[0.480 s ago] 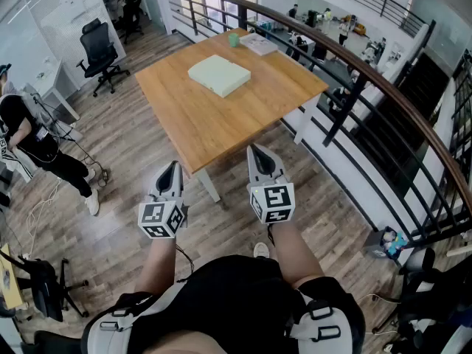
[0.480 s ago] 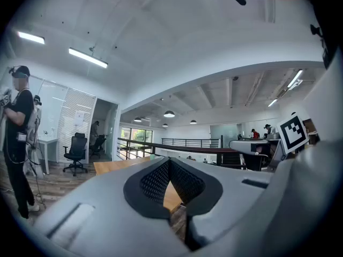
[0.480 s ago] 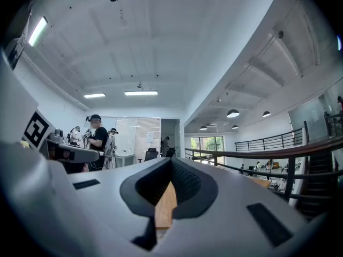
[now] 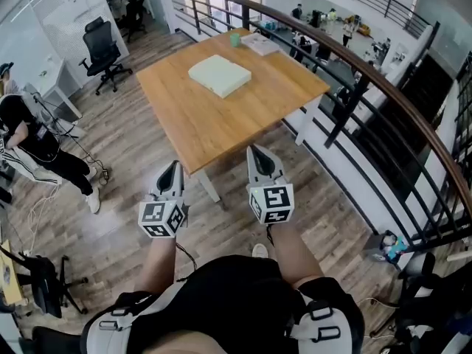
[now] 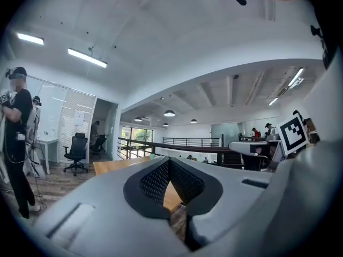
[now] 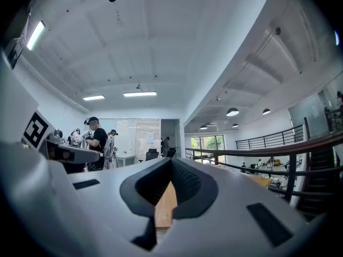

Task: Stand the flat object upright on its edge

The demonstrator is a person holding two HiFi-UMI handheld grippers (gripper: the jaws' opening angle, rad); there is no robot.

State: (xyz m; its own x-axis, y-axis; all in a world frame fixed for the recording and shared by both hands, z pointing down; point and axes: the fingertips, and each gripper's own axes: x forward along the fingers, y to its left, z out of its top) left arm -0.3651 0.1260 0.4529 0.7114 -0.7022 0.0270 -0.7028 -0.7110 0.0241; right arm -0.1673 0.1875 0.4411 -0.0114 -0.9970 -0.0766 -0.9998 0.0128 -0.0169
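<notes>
Head view shows the left gripper (image 4: pixel 172 169) and the right gripper (image 4: pixel 258 157) held level just short of the near edge of the wooden table (image 4: pixel 221 131), each with its jaws pressed together on nothing. Neither has shifted from half a second earlier, so I judge the work not yet begun. The flat object (image 4: pixel 219 74), a pale square slab, lies flat on the far half of the table, well apart from both grippers, exactly where it lay. Only the bystander (image 4: pixel 29 139) off to the left has moved slightly.
</notes>
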